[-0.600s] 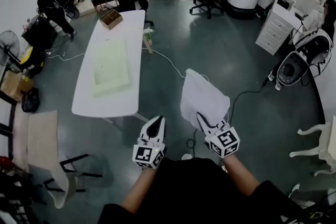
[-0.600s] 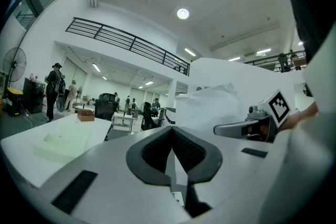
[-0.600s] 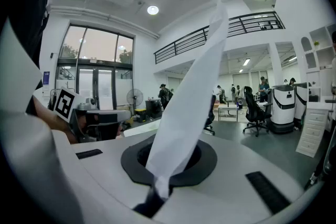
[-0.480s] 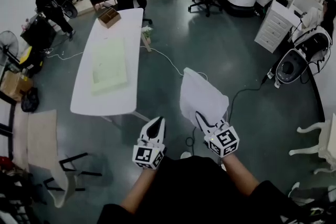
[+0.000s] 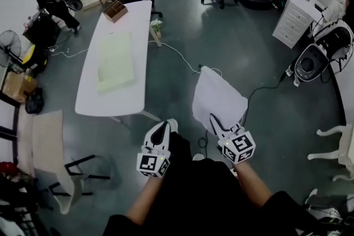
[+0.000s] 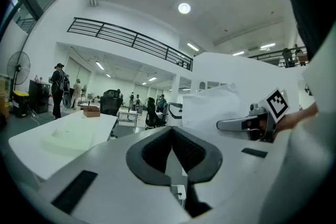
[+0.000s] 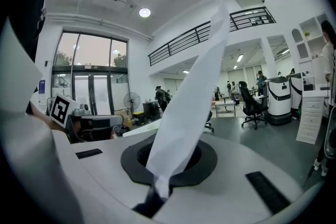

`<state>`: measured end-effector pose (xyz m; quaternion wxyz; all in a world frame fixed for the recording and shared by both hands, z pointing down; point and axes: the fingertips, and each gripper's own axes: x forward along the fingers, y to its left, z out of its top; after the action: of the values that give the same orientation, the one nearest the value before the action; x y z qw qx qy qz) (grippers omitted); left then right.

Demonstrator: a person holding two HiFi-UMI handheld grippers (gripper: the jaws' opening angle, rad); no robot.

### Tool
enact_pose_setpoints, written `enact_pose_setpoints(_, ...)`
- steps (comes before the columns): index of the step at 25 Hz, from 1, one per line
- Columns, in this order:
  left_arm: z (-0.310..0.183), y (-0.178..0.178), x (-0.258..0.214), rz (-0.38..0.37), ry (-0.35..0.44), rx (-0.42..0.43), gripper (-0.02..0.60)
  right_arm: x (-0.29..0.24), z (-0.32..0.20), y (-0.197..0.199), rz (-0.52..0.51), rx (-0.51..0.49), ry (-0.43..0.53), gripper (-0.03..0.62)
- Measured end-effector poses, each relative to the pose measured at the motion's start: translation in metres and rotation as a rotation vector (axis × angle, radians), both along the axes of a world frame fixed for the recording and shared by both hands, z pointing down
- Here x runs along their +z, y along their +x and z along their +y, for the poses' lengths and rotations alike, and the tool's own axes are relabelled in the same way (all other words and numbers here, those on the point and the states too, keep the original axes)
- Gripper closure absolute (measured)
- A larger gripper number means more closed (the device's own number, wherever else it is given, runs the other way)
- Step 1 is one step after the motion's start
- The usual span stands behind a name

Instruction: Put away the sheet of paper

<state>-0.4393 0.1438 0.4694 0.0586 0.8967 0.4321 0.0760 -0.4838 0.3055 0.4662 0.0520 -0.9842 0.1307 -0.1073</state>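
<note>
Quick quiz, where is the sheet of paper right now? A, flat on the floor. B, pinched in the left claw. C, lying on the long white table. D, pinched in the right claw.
D: the right gripper view shows the sheet of paper rising out of the shut right claw, while the left claw is shut with nothing in it.

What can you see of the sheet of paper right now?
The sheet of paper is plain white, thin and slightly curled. The shut right gripper pinches one edge, and the sheet stands out forward from the jaws, in the air above the grey floor, apart from the white table. Nothing else touches it.
</note>
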Motion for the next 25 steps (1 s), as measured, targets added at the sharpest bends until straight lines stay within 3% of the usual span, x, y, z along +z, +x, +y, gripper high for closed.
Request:
enact_pose_setpoints(6, 0.013, 0.027, 0.016, -0.029, 0.010, 0.040, 0.577, 0.012, 0.001, 0.024, -0.030, 0.004, -0.012, 0.595)
enact_pose_setpoints(10, 0.034, 0.064, 0.022, -0.040, 0.017, 0.082, 0.577, 0.020, 0.013, 0.056, -0.048, 0.034, -0.019, 0.595)
enact_pose_setpoints(18, 0.060, 0.173, 0.027, -0.068, -0.014, 0.099, 0.577, 0.020, 0.057, 0.152, -0.102, 0.061, -0.112, 0.595)
enact_pose_setpoints(25, 0.073, 0.278, 0.016, -0.051, -0.039, 0.130, 0.577, 0.003, 0.102, 0.251, -0.137, 0.149, -0.169, 0.595)
